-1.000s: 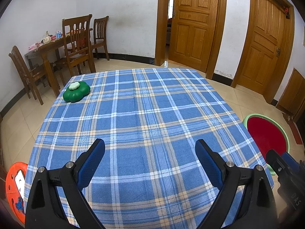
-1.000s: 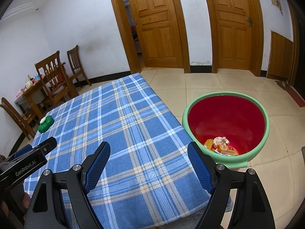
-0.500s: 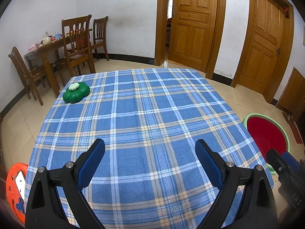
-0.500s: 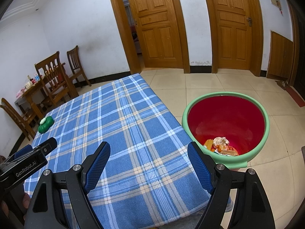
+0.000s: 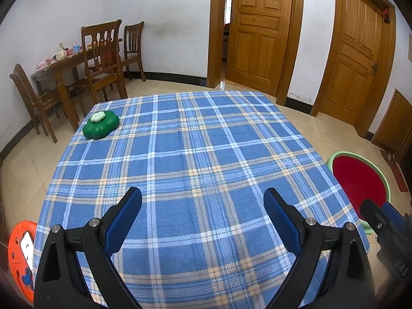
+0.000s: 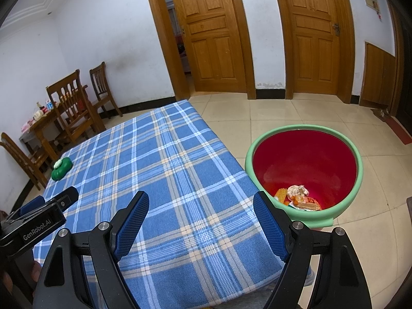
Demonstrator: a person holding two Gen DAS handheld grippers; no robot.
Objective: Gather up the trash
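A red bin with a green rim (image 6: 303,172) stands on the floor right of the table; crumpled wrappers (image 6: 298,197) lie at its bottom. Part of that bin (image 5: 359,177) shows at the right in the left wrist view. My left gripper (image 5: 202,207) hangs open over the near part of the blue plaid tablecloth (image 5: 185,154), nothing between its blue pads. My right gripper (image 6: 200,209) is open too, over the table's near right corner, beside the bin. The cloth (image 6: 154,164) carries only a green flower-shaped box.
The green flower-shaped box (image 5: 101,125) with a pale lid knob sits at the far left corner of the table. Wooden chairs and a cluttered side table (image 5: 64,64) stand by the left wall. An orange stool (image 5: 19,255) is low at the left. Two wooden doors behind.
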